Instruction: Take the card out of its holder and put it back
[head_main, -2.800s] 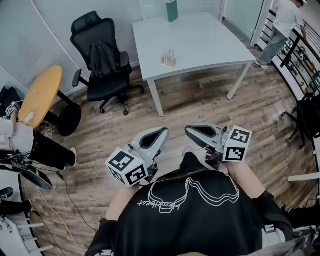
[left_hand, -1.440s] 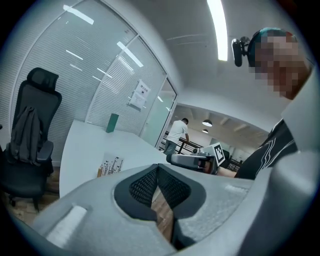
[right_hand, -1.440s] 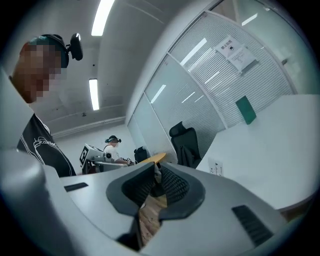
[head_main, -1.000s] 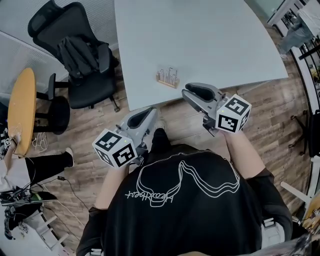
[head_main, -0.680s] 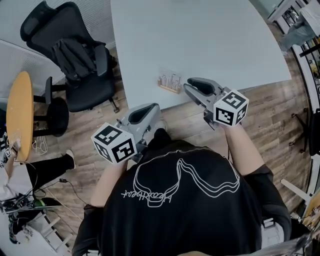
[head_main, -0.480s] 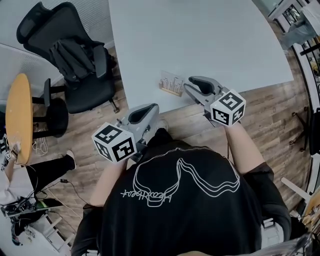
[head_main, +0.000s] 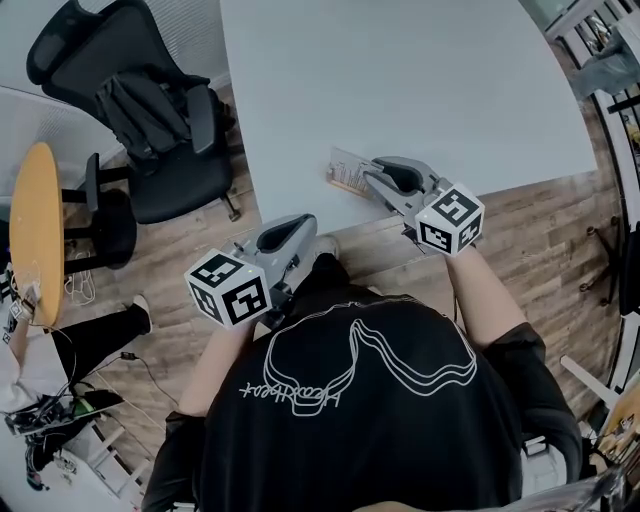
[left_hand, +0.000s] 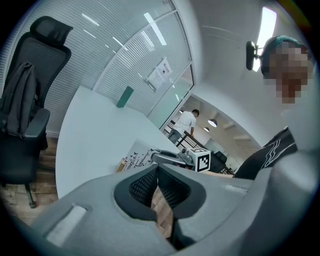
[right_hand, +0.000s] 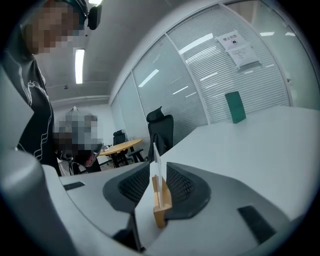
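Observation:
A clear card (head_main: 344, 163) stands in a small wooden holder (head_main: 346, 184) near the front edge of the white table (head_main: 400, 80). My right gripper (head_main: 368, 173) is low over the table with its tips at the holder. In the right gripper view the card (right_hand: 157, 161) and holder (right_hand: 161, 202) are edge-on in the gap of my right gripper (right_hand: 157, 171). Its jaws have just been closing, but the pads stand off the card. My left gripper (head_main: 299, 222) hangs off the table's front edge over the floor, shut on nothing (left_hand: 157, 169).
A black office chair (head_main: 150, 110) with a backpack stands left of the table, and a round wooden table (head_main: 35, 225) lies further left. A seated person's leg (head_main: 95, 330) is at the left. A green box (right_hand: 235, 106) stands at the table's far end.
Both grippers have come forward and down toward the table. The right one has moved left so that its tips now reach the card holder. The left one stays short of the table edge.

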